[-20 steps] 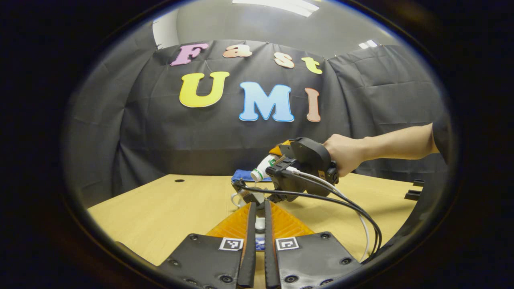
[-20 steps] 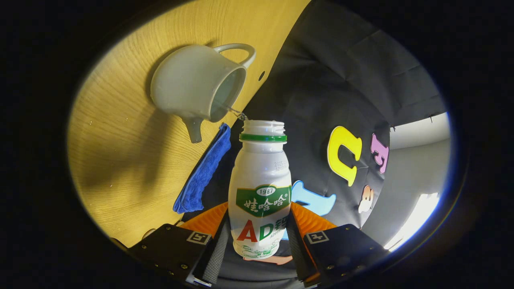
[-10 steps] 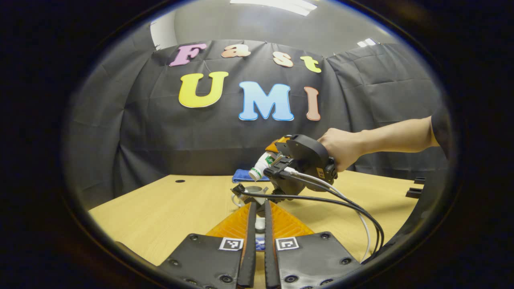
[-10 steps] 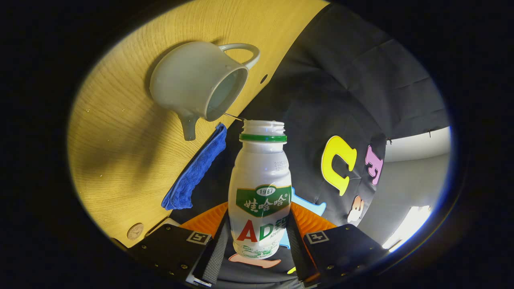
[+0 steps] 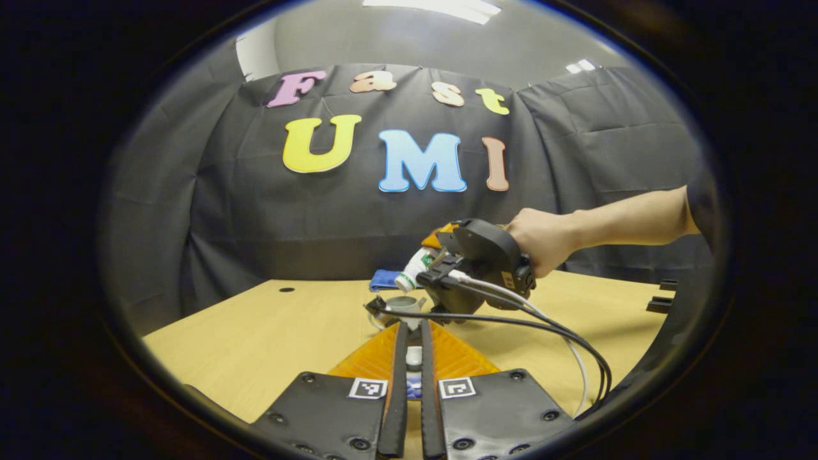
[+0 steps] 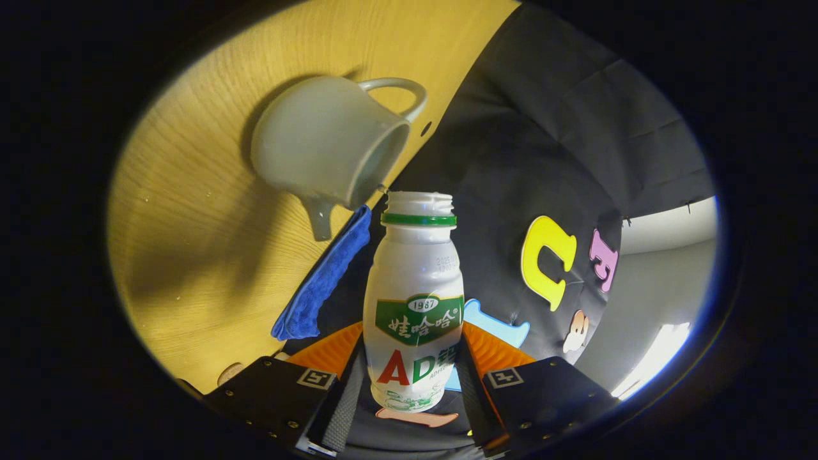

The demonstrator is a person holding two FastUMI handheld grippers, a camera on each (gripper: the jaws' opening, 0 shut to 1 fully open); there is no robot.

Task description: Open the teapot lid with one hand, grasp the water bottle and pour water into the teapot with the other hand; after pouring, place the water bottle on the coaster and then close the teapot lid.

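Water bottle (image 6: 414, 300): white plastic with a green neck ring and a green-and-red label, cap off, held between the two fingers of the right gripper (image 6: 409, 383), which press on its lower body from both sides. In the right gripper view its open mouth sits just beside the rim of the teapot (image 6: 329, 153), with a small drop of water at the lip. In the left gripper view the bottle (image 5: 412, 268) is tipped mouth-down toward the teapot (image 5: 401, 305), which stands on the bench (image 5: 268, 332) near its middle, a little short of the far edge.

Teapot: pale grey-white ceramic, lid off, opening bare, loop handle on one side and short spout on the other.

Lid (image 5: 414, 358): a small pale knob shows in the narrow slot between the fingers of the left gripper (image 5: 409, 383); the jaws stand nearly closed and appear to pinch it, though the contact itself is hard to make out.

Right gripper (image 5: 476, 268), seen from the left gripper view: a dark housing held by a hand (image 5: 540, 239) with a bare forearm, cables trailing toward the bench's right edge.

Blue cloth (image 6: 323, 281): folded, lying on the bench at its far edge, just behind the teapot (image 5: 385, 279).

Coaster (image 6: 231, 372): a small round disc, partly hidden behind the right gripper's body.
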